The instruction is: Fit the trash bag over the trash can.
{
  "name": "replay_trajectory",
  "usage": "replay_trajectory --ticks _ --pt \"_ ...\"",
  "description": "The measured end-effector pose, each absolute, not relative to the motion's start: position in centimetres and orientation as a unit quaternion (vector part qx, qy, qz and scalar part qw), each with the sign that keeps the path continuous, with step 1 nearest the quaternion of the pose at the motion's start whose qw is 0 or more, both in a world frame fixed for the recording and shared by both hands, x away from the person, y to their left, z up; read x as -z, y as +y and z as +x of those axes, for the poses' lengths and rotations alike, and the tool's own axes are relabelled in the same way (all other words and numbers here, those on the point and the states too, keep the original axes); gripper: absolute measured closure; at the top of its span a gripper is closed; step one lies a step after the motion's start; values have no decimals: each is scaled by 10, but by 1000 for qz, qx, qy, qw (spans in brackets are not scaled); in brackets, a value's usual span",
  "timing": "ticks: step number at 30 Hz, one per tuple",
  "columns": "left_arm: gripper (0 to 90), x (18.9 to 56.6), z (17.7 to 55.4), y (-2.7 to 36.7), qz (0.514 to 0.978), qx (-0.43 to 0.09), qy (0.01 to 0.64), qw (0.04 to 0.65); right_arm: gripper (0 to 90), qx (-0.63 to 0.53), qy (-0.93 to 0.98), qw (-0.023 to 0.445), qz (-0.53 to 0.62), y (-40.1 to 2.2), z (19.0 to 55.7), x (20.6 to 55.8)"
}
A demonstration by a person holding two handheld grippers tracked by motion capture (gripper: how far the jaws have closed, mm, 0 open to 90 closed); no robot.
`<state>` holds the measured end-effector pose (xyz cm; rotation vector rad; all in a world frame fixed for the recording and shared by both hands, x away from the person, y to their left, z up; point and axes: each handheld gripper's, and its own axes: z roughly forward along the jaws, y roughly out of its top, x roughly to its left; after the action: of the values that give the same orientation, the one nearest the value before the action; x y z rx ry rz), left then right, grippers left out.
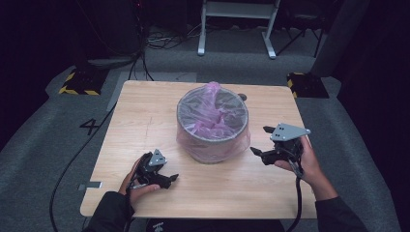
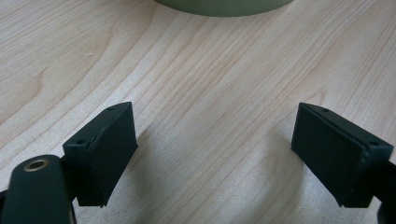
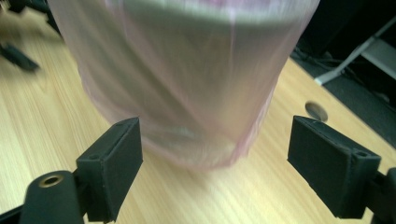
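A round grey bin (image 1: 212, 126) stands in the middle of the wooden table (image 1: 145, 116), lined with a thin pink plastic bag (image 1: 212, 104) that drapes over its rim and down its outside. My left gripper (image 1: 167, 180) rests low on the table at the front left, open, with bare wood between its jaws (image 2: 217, 140). The bin's base (image 2: 224, 5) shows at the top of the left gripper view. My right gripper (image 1: 261, 142) hovers just right of the bin, open, its jaws aimed at the bag-covered wall (image 3: 187, 93) without touching it (image 3: 217, 154).
A cable hole (image 3: 316, 110) sits in the table beyond the bin. Cables trail from both grippers off the front edge. Around the table lie grey carpet, yellow-black floor weights (image 1: 80, 82) and a white frame (image 1: 237, 19) at the back.
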<state>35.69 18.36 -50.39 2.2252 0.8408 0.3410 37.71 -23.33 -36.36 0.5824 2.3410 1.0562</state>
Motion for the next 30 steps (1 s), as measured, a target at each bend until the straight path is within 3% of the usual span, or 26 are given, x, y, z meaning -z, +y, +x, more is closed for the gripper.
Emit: replay_trajectory --ticks 17,30 --pt "136 504 357 184 864 -133 325 360 179 -309 890 221 253 -265 369 446" --pt "137 504 357 184 864 -133 325 360 181 -301 887 200 289 -295 358 482"
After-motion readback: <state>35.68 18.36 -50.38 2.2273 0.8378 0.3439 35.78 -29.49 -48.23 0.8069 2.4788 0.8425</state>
